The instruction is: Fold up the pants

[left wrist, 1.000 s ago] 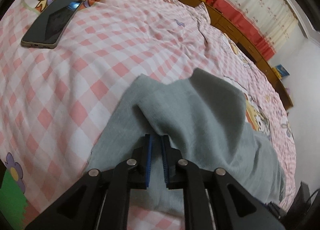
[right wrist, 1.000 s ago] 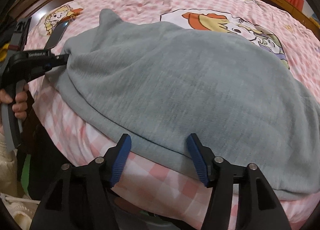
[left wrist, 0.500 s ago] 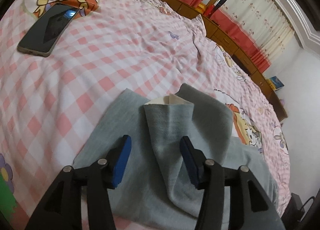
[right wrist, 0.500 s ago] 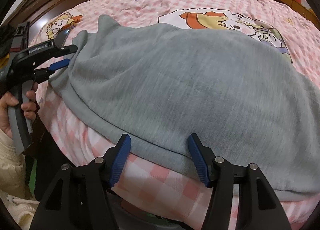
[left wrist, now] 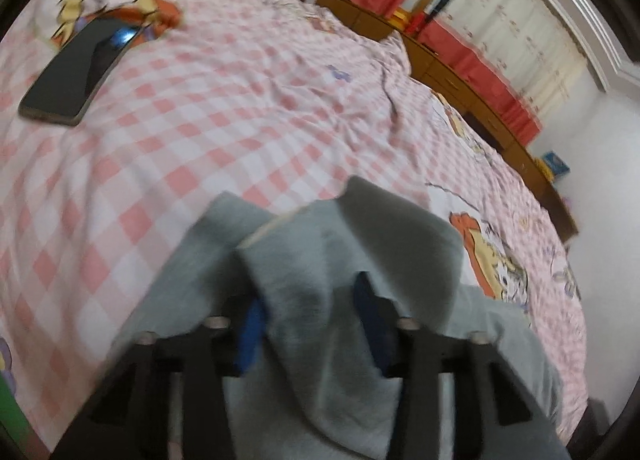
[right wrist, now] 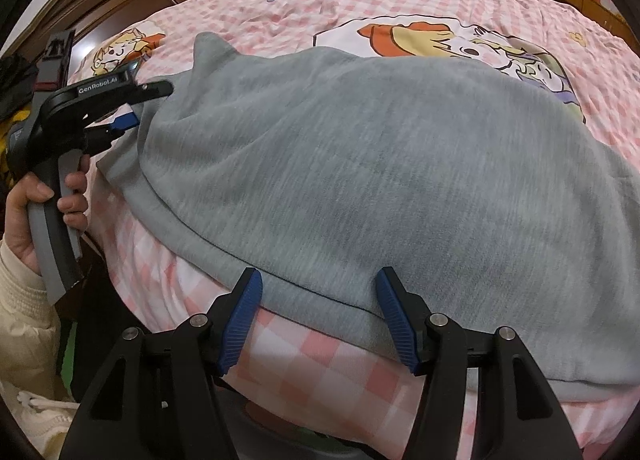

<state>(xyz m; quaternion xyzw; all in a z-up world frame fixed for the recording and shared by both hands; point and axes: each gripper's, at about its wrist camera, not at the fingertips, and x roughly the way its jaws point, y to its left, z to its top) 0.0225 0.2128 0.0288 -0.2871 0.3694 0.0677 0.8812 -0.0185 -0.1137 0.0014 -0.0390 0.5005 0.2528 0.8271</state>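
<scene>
While the grey pants (right wrist: pixel 360 164) lie spread across the pink checked bed (left wrist: pixel 180 132), the left tool (left wrist: pixel 312 320) is closing around a raised fold of fabric; pad contact is blurred. Spread wide, the right tool (right wrist: pixel 320 312) straddles the pants' near hem, gripping nothing. A phone (left wrist: pixel 76 72) lies well apart on the cover.

White lettering reading "GenRobot.AI" is showing on the black upper arm of the left gripper (right wrist: pixel 136 108), seen in the right wrist view near the left edge of the bed (right wrist: pixel 304 344). No other text, number or sign is appearing legibly in either view.
</scene>
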